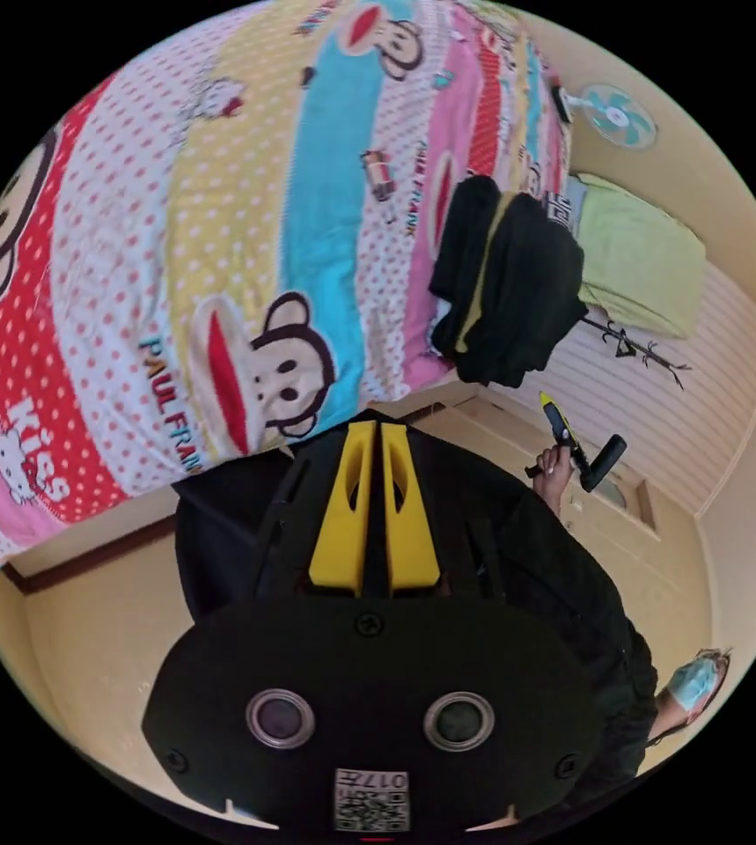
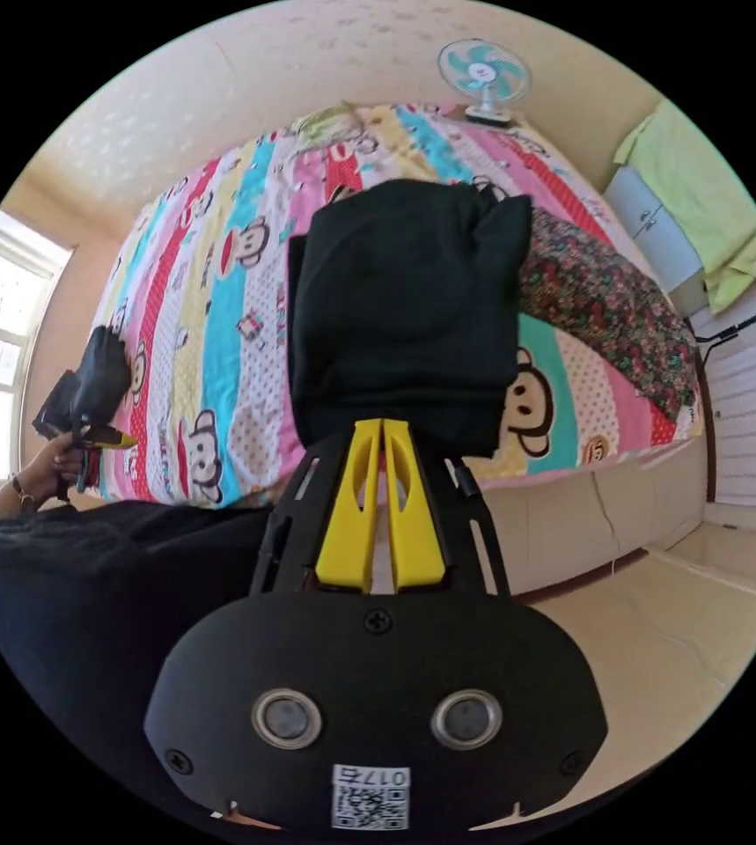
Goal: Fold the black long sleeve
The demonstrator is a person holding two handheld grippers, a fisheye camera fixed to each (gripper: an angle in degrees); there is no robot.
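Shirt: the black long sleeve (image 2: pixel 408 308) is lying bunched on the bed (image 2: pixel 219 334), near its edge.
Right gripper (image 2: pixel 382 431): jaws are being held together, empty, just short of the cloth.
Left gripper (image 1: pixel 376 433): jaws likewise closed on nothing.
Handling: judged soft, light and floppy (thick where layered); a single edge or cuff is being favoured for gripping.

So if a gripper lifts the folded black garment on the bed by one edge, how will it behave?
The black garment would probably droop and unfold: its layers lie soft and uneven. It looks light, only cloth. It is unlikely to slide much on the cotton-looking bedspread.
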